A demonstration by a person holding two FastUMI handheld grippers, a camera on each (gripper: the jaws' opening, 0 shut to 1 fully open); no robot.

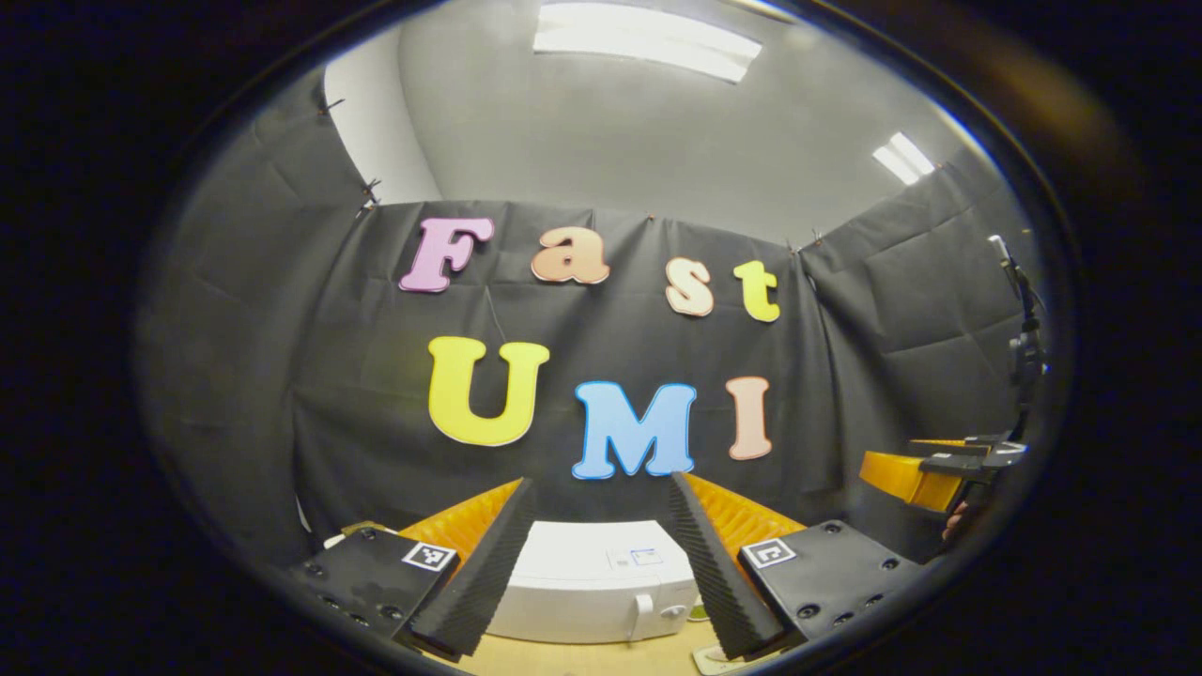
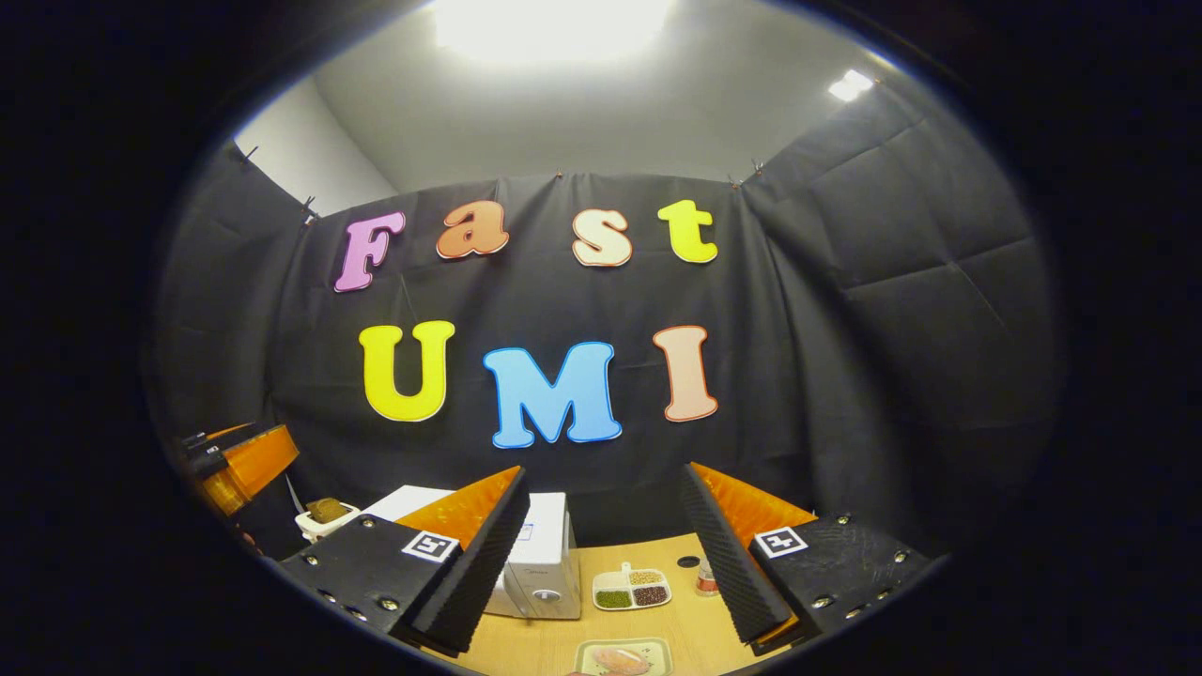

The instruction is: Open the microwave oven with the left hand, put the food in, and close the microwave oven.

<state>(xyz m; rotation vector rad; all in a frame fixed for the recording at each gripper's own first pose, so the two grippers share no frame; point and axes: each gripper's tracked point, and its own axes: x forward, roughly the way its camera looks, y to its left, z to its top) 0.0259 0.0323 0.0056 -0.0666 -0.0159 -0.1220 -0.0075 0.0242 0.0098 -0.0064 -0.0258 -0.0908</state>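
Overhead, both grippers hang above a wooden table (image 2: 563,648) with their jaws spread wide and nothing between them.

From the left gripper view, the left gripper (image 1: 601,563) looks down across the white microwave oven (image 1: 596,587), which sits at six o'clock between the two fingers. Its door is closed, and a white handle (image 1: 641,612) and a round knob (image 1: 672,611) show on the front face toward the right. The right gripper (image 1: 944,469) shows at about four o'clock near the edge of this view, well apart from the oven, with part of the hand (image 1: 956,522) that holds it just below.

From the right gripper view, the right gripper (image 2: 606,563) points toward the table. The microwave oven stands at about seven o'clock, partly hidden behind the near finger, its knob facing the table's middle. Just beside the oven, at six o'clock, lies a small divided dish (image 2: 631,590) with three compartments holding green, dark and pale grains. A small jar (image 2: 706,578) stands just right of that dish, close to the other finger. At the very bottom edge lies a tray of food (image 2: 623,657), cut off by the edge. The left gripper shows at nine o'clock, and near it, beside the oven's far end, sits a small white container (image 2: 324,516) with something brown in it.
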